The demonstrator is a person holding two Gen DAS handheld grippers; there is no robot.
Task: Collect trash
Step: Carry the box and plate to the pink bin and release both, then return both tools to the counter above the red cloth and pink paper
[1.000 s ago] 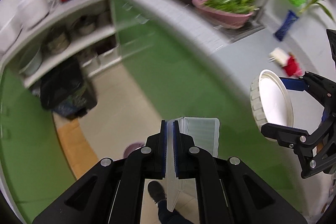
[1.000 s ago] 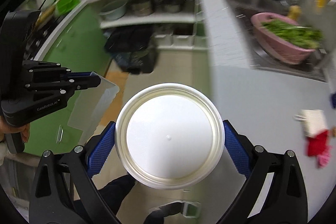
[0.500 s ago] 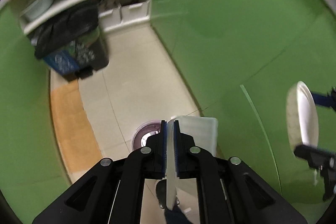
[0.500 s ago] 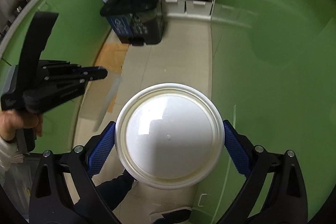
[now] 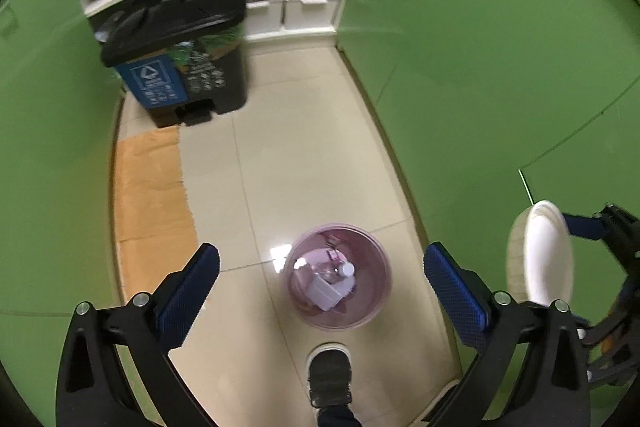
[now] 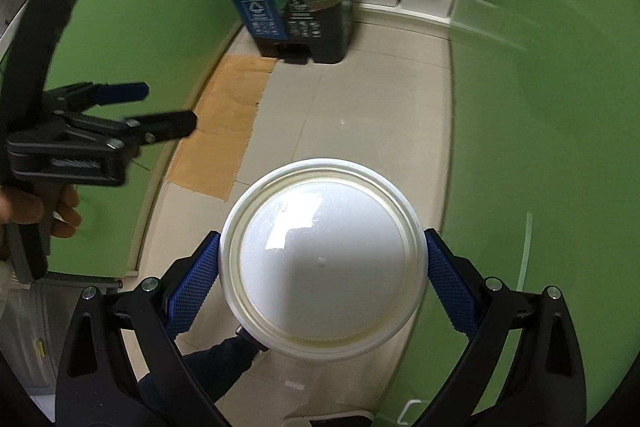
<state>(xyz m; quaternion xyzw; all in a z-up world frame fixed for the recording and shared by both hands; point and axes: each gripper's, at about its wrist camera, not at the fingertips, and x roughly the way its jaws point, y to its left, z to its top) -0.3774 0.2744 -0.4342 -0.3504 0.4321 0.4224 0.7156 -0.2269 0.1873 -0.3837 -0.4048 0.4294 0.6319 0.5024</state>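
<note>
Left gripper (image 5: 320, 279) hangs directly above the pink bin (image 5: 338, 293), jaws opening with nothing between them; right gripper (image 6: 322, 267), beside the bin, clamps the white lid (image 6: 322, 267), likely binned next.

Black gripper frames, silver screws, blue textured fingers (image 5: 188, 291); dark shoe (image 5: 329, 373).

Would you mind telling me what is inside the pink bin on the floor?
The pink bin holds a clear plastic bottle with a white cap, a clear plastic box beside it and some pinkish scraps. Whatever lies beneath those pieces is covered.
</note>
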